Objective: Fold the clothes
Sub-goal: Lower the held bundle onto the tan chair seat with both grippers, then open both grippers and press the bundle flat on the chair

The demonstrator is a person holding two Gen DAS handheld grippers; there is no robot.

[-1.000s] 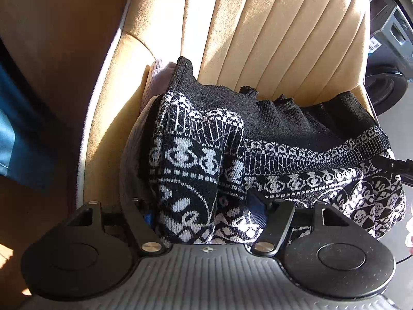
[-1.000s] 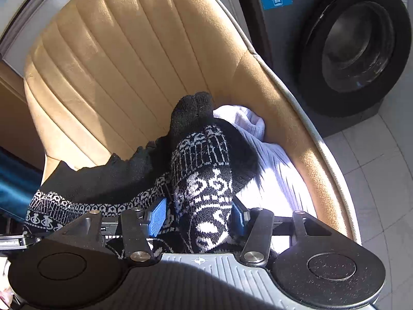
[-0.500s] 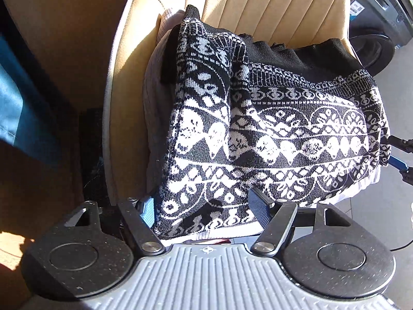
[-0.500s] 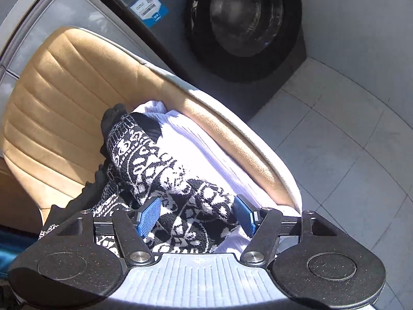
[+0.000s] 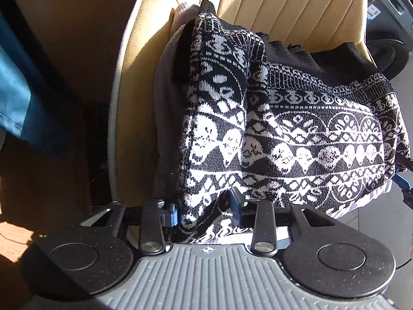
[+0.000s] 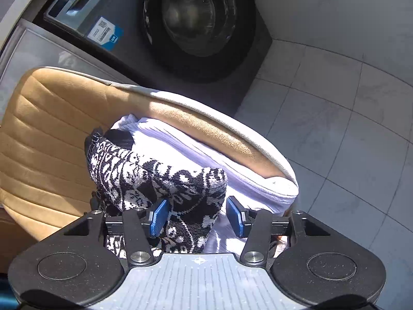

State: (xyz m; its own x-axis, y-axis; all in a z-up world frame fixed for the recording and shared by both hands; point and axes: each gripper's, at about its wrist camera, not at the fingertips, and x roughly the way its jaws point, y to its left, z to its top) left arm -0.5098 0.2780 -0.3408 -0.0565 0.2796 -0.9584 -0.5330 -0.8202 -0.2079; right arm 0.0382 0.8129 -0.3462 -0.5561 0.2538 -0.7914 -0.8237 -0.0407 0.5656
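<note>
A black-and-white patterned sweater (image 5: pixel 296 134) lies folded on a tan chair seat (image 5: pixel 284 7), on top of a pale ribbed garment (image 5: pixel 165 108). My left gripper (image 5: pixel 204 209) is at the sweater's near left corner, shut on a bunched edge of the knit. In the right wrist view the sweater's (image 6: pixel 155 180) other end sits between the blue pads of my right gripper (image 6: pixel 197 217). That gripper is open, with a narrow gap by its right pad (image 6: pixel 235 218). The white garment (image 6: pixel 206 155) shows beneath.
The chair (image 6: pixel 51 129) has a raised padded rim on both sides. A front-loading washing machine (image 6: pixel 201 25) stands just behind it, on a pale tiled floor (image 6: pixel 348 129). Blue cloth (image 5: pixel 15 98) hangs at the far left.
The sweater was lowered and spread flat on the pile. My left gripper's fingers have narrowed onto its edge. The right gripper swung toward the washing machine side and its pads came closer together.
</note>
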